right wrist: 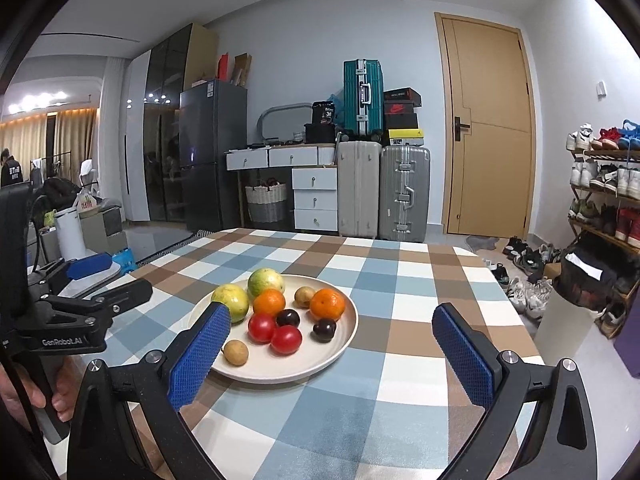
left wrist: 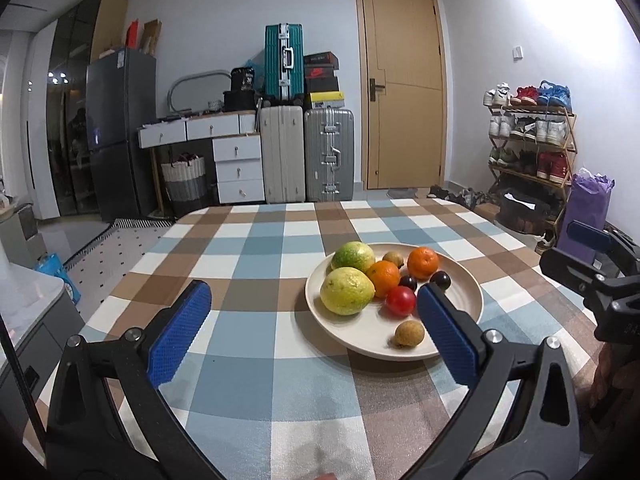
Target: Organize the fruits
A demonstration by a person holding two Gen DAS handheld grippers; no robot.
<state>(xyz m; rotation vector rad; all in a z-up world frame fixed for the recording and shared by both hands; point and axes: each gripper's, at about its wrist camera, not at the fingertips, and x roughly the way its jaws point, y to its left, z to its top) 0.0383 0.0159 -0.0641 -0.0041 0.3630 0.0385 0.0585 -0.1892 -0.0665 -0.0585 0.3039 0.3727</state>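
A round cream-coloured ceramic plate sits on a table covered by a blue, brown and white checked tablecloth, and all the fruit lies on it. At the back of the plate are 2 large yellow-green round fruits, side by side and close together; the nearer of them, more yellow, touches 1 of 2 orange mandarins, while the other mandarin sits apart toward the right. A small tan-brown round fruit lies between the mandarins, and a second one rests alone near the front rim. 2 red tomatoes sit pressed together in the middle of the plate, with 2 dark purple plums just behind and beside them. The left gripper, black-framed with blue textured pads, is spread wide and holds nothing; its right pad overlaps the plate's near right edge in the left wrist view. The right gripper is likewise spread wide and empty, with its left pad overlapping the plate's near left edge. A hand grips the handle of the left gripper at the lower left of the right wrist view.
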